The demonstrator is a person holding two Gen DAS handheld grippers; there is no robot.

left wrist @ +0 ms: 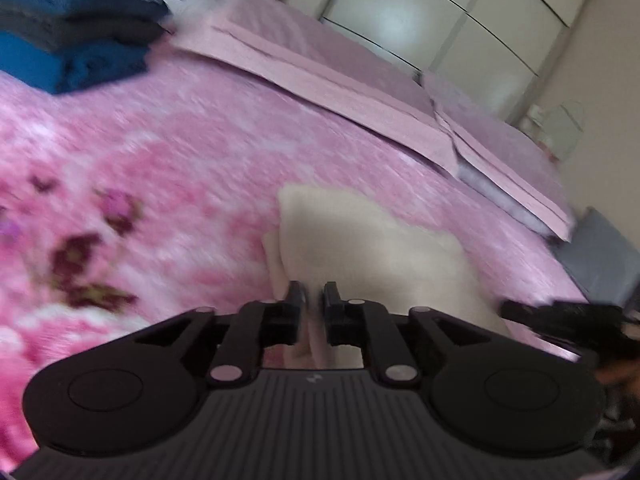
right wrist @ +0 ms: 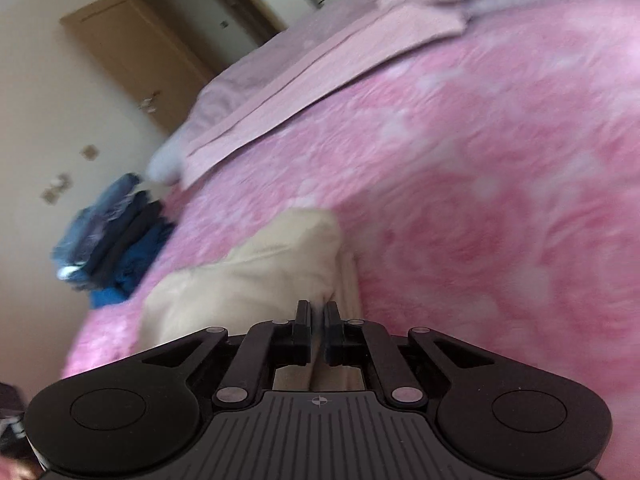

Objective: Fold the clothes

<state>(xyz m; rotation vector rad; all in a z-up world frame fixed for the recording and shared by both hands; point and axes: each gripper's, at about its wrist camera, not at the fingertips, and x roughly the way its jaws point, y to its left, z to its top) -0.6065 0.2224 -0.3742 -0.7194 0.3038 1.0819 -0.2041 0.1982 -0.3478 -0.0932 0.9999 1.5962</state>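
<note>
A cream folded garment lies on the pink floral blanket of a bed. My left gripper is shut on the garment's near edge, with cloth pinched between its black fingers. In the right wrist view the same cream garment bulges up ahead of my right gripper, which is shut on another part of its edge. The right gripper's black tip shows at the right of the left wrist view, close beside the garment. Both views are blurred by motion.
A stack of folded blue and dark clothes sits on the bed's far left corner, seen also as the clothes stack by the wall. Lilac pillows line the head of the bed. White wardrobe doors and a wooden door stand beyond.
</note>
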